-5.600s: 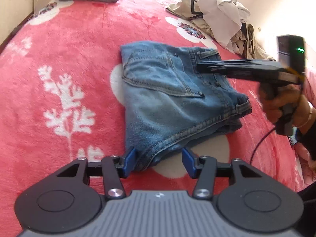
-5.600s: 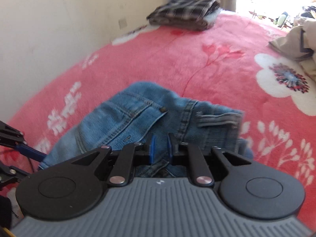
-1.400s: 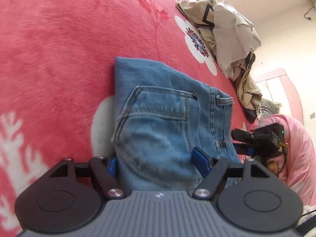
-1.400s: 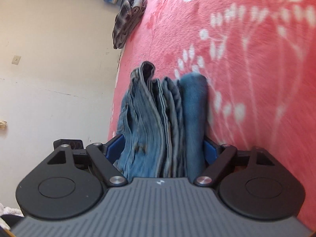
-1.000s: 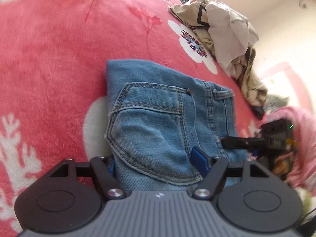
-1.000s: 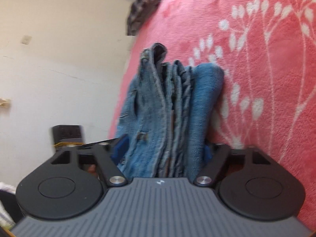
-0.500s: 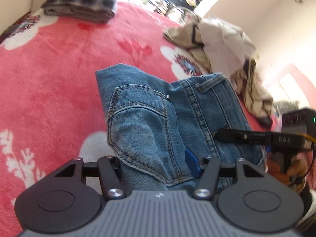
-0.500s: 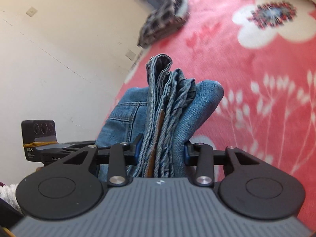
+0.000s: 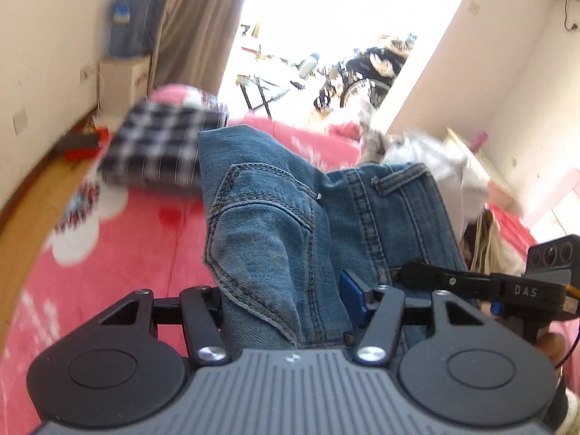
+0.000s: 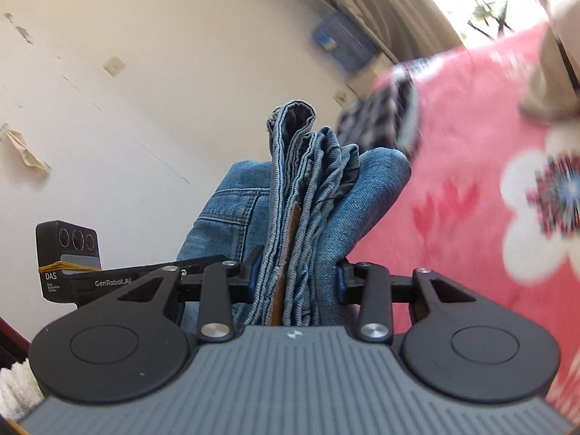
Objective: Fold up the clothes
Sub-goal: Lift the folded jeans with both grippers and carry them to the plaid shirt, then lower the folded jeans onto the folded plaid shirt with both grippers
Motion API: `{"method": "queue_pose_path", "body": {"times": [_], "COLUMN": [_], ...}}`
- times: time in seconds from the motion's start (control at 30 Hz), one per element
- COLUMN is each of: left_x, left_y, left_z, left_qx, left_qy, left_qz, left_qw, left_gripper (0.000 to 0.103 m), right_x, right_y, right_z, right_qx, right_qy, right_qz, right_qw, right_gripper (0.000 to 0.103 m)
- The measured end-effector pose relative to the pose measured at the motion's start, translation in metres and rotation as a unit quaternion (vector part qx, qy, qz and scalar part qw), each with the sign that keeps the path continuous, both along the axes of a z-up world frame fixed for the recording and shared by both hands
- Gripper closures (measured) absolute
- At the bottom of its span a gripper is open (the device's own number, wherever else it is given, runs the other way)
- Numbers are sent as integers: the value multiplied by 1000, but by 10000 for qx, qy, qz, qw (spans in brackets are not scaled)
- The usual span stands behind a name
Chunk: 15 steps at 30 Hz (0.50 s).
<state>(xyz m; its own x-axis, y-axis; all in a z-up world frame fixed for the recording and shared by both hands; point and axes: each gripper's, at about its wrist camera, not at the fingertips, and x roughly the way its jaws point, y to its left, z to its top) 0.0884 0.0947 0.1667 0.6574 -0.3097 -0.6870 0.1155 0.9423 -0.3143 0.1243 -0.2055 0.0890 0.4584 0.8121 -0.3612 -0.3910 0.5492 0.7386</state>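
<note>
The folded blue jeans (image 9: 290, 232) are lifted off the red flowered blanket (image 9: 119, 250). My left gripper (image 9: 286, 301) is shut on one edge of the bundle, back pocket facing up. My right gripper (image 10: 295, 272) is shut on the stacked folded layers of the jeans (image 10: 315, 195) from the other side. The right gripper also shows at the right of the left wrist view (image 9: 471, 282), and the left gripper shows at the left of the right wrist view (image 10: 145, 279).
A folded plaid garment (image 9: 159, 145) lies at the far end of the bed, blurred. A heap of unfolded pale clothes (image 9: 427, 159) lies at the right. A white box with a blue container (image 9: 127, 65) stands by the wall and curtain.
Both grippers closed on the folded jeans and raised them off the blanket. The views tilted up and forward toward the plaid garment and the window.
</note>
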Motion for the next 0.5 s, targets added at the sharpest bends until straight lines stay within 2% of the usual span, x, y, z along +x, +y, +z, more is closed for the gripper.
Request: {"method": "queue_pose_path", "body": {"times": [0.1, 0.17, 0.33, 0.5], "left_x": [18, 33, 97, 181], "left_y": [-3, 4, 55, 130], "left_z": [20, 20, -7, -41], "left_qx": [20, -46, -370, -780], "left_qy": [-207, -255, -303, -404], "left_qz": [-26, -19, -121, -236], "left_qw": [9998, 9997, 9988, 9959], "left_gripper": [43, 43, 43, 43], "right_x": [21, 33, 74, 143], "right_y": [-4, -3, 34, 89], "right_z": [24, 36, 39, 27], "right_qx": [111, 98, -235, -460], "right_qy": [-108, -167, -325, -264], "right_qz": [-34, -104, -338, -598], "right_qw": [9999, 9998, 9986, 9968], "right_gripper": [68, 68, 68, 68]}}
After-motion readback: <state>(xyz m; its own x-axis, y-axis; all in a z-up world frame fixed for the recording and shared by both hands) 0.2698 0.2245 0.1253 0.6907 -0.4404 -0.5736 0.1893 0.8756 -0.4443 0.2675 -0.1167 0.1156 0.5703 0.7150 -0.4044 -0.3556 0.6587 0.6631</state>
